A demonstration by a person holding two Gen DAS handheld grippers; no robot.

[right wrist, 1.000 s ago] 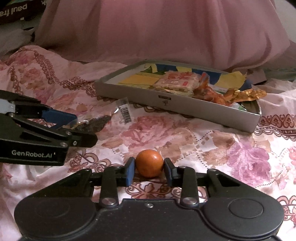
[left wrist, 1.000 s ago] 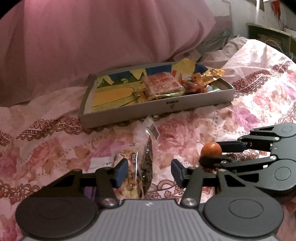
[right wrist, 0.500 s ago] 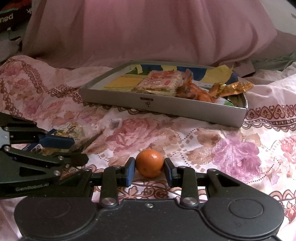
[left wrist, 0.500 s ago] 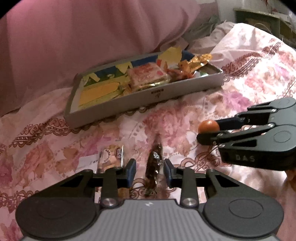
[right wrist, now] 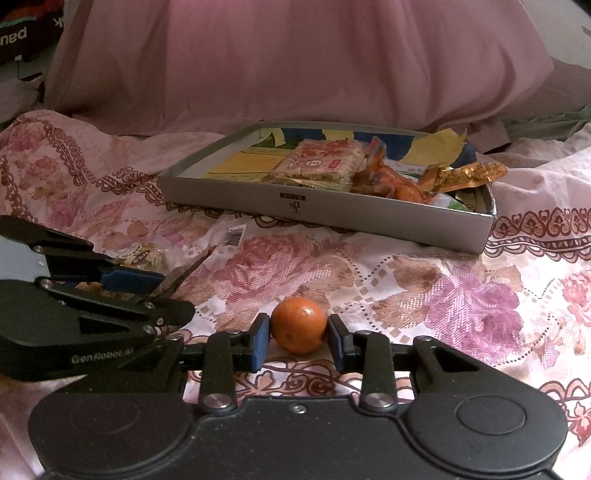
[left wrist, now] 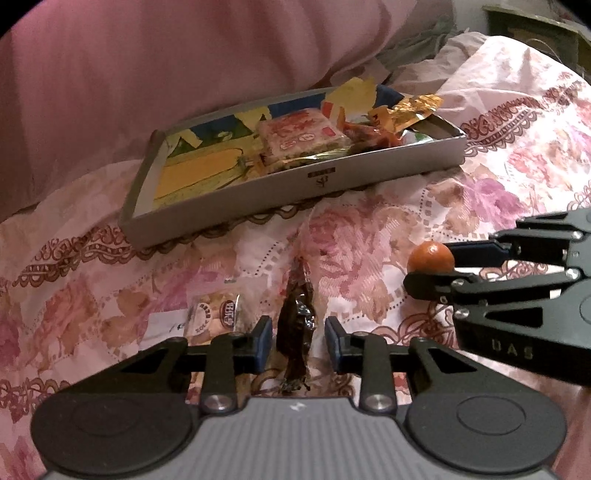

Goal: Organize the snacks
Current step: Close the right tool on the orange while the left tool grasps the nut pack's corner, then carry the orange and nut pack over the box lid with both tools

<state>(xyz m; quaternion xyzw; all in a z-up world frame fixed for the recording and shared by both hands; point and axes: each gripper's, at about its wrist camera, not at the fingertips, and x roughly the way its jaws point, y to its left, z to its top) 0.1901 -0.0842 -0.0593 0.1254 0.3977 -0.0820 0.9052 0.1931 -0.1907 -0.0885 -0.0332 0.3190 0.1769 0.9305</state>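
My left gripper (left wrist: 298, 345) straddles a dark crinkled snack packet (left wrist: 297, 325) that stands on edge on the floral bedsheet. Its jaws are closing, and a thin gap still shows on each side of the packet. A clear packet with a round label (left wrist: 214, 314) lies just left of the left pad. My right gripper (right wrist: 298, 341) is shut on a small orange (right wrist: 297, 325), which rests on the sheet. Behind both sits a grey tray (right wrist: 332, 218) holding a cracker packet (right wrist: 321, 160) and orange-gold wrappers (right wrist: 465, 173).
A large pink pillow (right wrist: 295, 55) rises right behind the tray. The floral sheet (right wrist: 461, 302) lies wrinkled all around. My two grippers are close side by side, the left gripper (right wrist: 173, 295) just left of the orange. A dark printed bag (right wrist: 14, 33) sits far left.
My left gripper's jaws narrowed and shifted, so only the dark packet stands between them and the clear packet lies outside on the left. The right gripper kept still on the orange.
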